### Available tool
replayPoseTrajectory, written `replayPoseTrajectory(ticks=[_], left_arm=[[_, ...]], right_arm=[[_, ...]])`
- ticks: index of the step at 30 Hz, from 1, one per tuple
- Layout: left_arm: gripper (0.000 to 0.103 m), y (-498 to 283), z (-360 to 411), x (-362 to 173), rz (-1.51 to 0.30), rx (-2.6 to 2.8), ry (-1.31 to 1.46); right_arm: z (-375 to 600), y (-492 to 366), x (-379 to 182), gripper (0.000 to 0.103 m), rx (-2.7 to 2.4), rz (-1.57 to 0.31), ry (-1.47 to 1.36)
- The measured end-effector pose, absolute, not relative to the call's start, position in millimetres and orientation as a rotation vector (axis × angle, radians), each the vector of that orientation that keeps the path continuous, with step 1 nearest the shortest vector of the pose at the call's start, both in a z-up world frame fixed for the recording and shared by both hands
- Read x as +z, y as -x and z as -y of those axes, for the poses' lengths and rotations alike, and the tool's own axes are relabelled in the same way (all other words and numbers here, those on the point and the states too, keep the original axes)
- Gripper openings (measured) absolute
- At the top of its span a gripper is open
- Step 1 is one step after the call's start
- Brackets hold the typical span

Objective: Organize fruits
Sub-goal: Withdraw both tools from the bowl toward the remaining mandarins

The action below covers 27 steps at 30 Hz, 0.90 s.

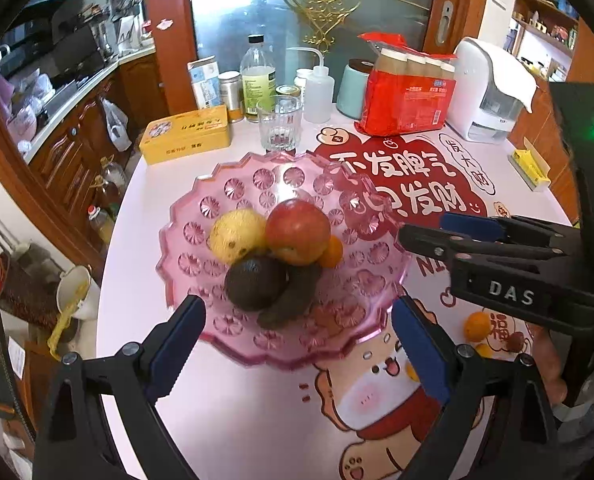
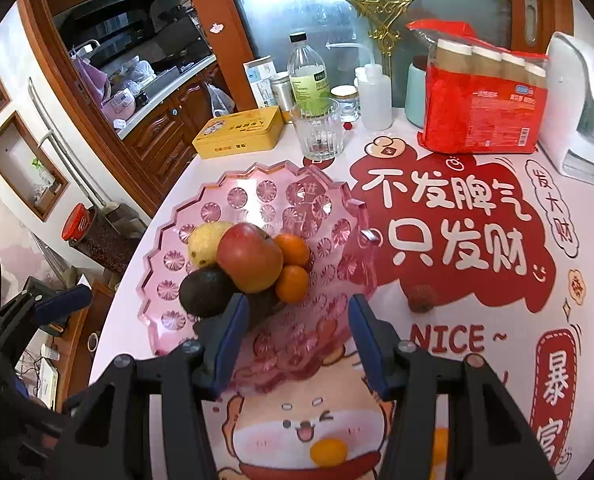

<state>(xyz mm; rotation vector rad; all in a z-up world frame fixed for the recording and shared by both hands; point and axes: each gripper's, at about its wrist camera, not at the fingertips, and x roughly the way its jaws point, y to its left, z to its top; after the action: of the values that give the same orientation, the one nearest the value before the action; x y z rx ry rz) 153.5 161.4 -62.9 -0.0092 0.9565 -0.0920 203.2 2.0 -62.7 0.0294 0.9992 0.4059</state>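
**Fruit piled in the pink dish, both grippers empty above the table**

While both grippers hang over the table, nothing sits between either pair of pads. From the left wrist view, the left gripper (image 1: 299, 344) has its jaws spread wide, framing the near rim of the pink glass dish (image 1: 257, 184). At the dish's centre lie a yellow pear (image 1: 235, 234) at nine o'clock, a dark avocado (image 1: 255, 282) at seven o'clock, a red apple (image 1: 297, 232) in the middle and a small orange (image 1: 333, 252) tucked against the apple at three o'clock. Toward four o'clock of the dish, on the printed tablecloth (image 1: 257, 420), a loose orange (image 1: 477, 326) rests just beside a small reddish-brown fruit (image 1: 516, 341).

From the right wrist view, the right gripper (image 2: 295, 340) holds its jaws at a middling gap, empty, over the dish's near edge. A drinking glass (image 2: 317, 132) stands at twelve o'clock of the dish, with a yellow tin (image 2: 239, 132) at eleven o'clock and a red packet of bottles (image 2: 483, 112) at two o'clock.
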Motion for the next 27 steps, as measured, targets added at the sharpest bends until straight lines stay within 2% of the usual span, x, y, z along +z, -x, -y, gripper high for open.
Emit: replayPoseTrajectory(ticks=[11, 27], left_arm=[[0.094, -113.3, -161.6, -29.0, -0.913, -0.081, 0.041], [0.094, -65.5, -115.8, 6.7, -0.841, -0.154, -0.005]], right_arm=[[14.6, -151.0, -27.3, 0.053, 0.401, -0.932, -0.027], [58.1, -80.7, 20.4, 0.053, 0.379, -0.801, -0.024]])
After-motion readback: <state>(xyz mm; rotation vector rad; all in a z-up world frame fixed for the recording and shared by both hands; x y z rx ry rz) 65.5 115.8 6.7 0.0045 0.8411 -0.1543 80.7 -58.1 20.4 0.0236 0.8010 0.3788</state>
